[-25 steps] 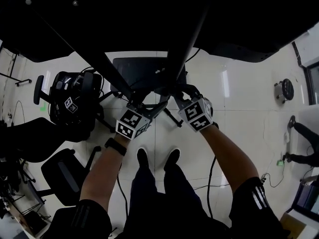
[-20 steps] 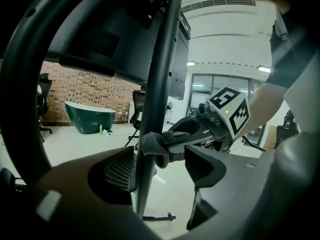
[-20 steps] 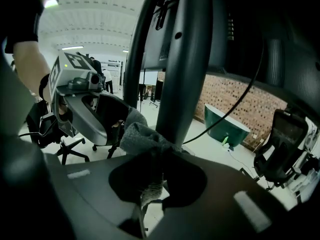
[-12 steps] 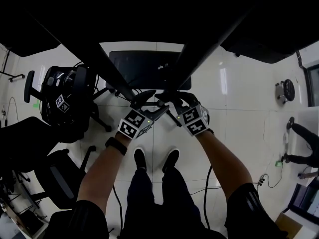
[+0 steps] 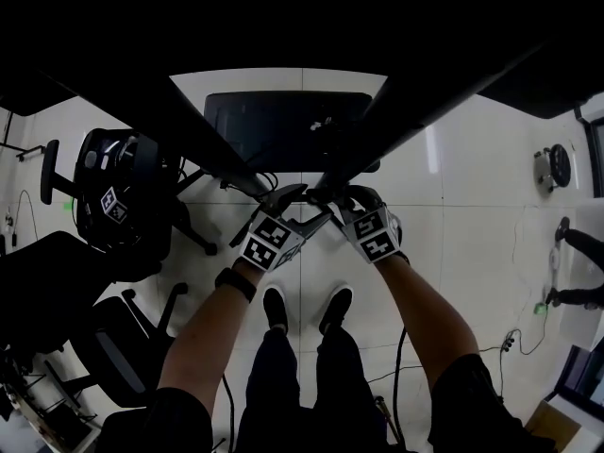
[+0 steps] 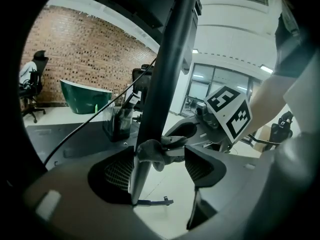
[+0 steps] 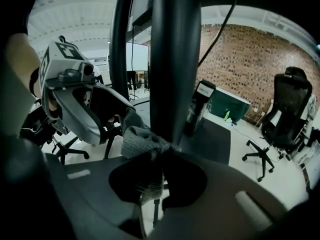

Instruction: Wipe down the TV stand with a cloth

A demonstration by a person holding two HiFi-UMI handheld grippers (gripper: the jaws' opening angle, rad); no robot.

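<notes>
The TV stand shows as black struts (image 5: 189, 130) rising from a dark base plate (image 5: 283, 125) on the white floor. My right gripper (image 7: 157, 176) is shut on a grey cloth (image 7: 140, 139), which presses against a black pole (image 7: 175, 59) of the stand. In the left gripper view the same cloth (image 6: 155, 153) wraps the pole (image 6: 165, 84). My left gripper (image 6: 160, 171) stands open with that pole beside its left pad. In the head view the left gripper (image 5: 288, 199) and the right gripper (image 5: 326, 196) meet where the struts converge.
Black office chairs (image 5: 123, 196) crowd the floor on the left. The person's shoes (image 5: 274, 308) stand just behind the grippers, with a cable (image 5: 401, 338) trailing beside them. A green tub (image 6: 85, 96) and a pen holder (image 6: 117, 124) stand beyond the pole.
The two grippers have drawn closer together at the struts. The head view has shifted, so more of the base plate shows and the struts spread wider.
</notes>
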